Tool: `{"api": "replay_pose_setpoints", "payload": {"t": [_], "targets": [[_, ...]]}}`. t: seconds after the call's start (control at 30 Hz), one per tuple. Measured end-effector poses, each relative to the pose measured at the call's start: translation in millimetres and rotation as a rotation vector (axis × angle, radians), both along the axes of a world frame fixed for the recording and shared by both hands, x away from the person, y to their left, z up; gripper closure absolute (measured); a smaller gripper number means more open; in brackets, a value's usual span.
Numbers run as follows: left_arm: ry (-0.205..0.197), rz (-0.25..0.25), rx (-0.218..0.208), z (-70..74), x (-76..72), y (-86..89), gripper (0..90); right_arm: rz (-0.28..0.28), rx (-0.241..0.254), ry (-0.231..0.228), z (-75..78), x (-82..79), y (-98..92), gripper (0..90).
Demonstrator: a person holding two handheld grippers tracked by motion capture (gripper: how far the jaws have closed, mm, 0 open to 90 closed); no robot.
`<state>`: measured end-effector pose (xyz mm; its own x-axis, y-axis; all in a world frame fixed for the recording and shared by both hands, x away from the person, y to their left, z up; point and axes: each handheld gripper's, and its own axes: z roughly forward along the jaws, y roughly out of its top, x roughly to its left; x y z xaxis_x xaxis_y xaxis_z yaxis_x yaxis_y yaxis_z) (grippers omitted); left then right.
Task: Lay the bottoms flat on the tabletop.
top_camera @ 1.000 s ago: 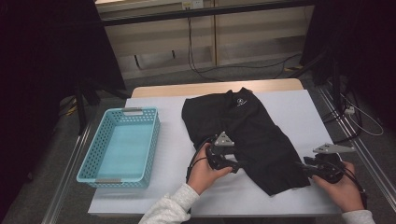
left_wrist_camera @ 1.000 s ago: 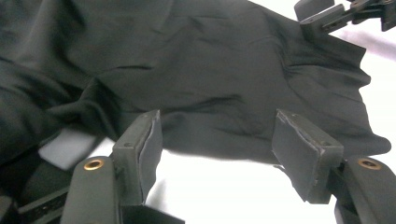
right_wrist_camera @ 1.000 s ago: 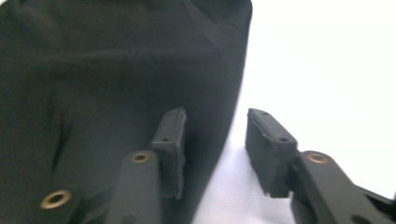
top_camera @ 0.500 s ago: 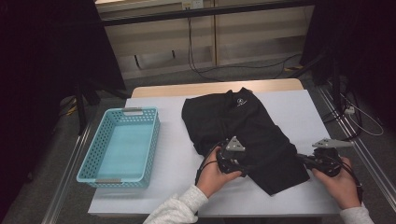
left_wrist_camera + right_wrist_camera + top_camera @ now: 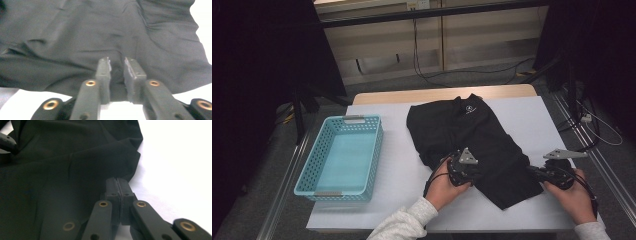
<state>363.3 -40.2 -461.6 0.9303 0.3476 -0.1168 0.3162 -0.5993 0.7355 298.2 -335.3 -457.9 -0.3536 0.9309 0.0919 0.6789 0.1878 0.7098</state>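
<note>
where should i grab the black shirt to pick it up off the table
Take the black shirt by its near hem, coming in low from the person's side. That edge lies flat and loose on the white table, easy to pinch at two spread points so the cloth hangs evenly.

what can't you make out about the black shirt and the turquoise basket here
- Small white logo on the black fabric shirt, high view: too small to read.
- Shirt hem inside the right gripper, right gripper view: hidden by the shut jaws.
- Near inner wall of the turquoise plastic basket, high view: hidden by its rim.

Bare table between basket and black garment.
</note>
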Motion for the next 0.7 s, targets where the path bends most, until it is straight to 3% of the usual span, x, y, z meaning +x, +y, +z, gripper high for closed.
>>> {"api": "replay_pose_setpoints", "payload": {"t": [0.1, 0.23, 0.43, 0.57, 0.63, 0.7], "targets": [[0.041, 0.019, 0.001, 1.0, -0.1, -0.6, 89.0, 0.012, 0.01, 0.007, 0.6, -0.2, 2.3, 89.6], [0.079, 0.036, 0.006, 7.1, 5.9, 3.5, 90.0, 0.033, 0.015, -0.001, 5.2, -2.5, 5.4, 89.7], [0.071, 0.099, -0.043, 20.6, 24.2, 19.0, 90.0, 0.053, 0.07, -0.04, 15.4, -3.3, 8.6, 89.8], [0.071, 0.12, -0.034, 13.6, 33.1, 22.5, 90.0, 0.025, 0.041, -0.059, 14.5, 3.6, 11.0, 89.8], [0.059, 0.125, -0.041, 10.9, 34.2, 23.6, 86.3, 0.004, 0.042, -0.054, 10.2, 8.7, 8.4, 89.6], [0.062, 0.126, -0.052, 11.8, 32.9, 24.6, 73.2, -0.018, 0.018, -0.036, 4.7, 12.2, 6.3, 88.8]]}}
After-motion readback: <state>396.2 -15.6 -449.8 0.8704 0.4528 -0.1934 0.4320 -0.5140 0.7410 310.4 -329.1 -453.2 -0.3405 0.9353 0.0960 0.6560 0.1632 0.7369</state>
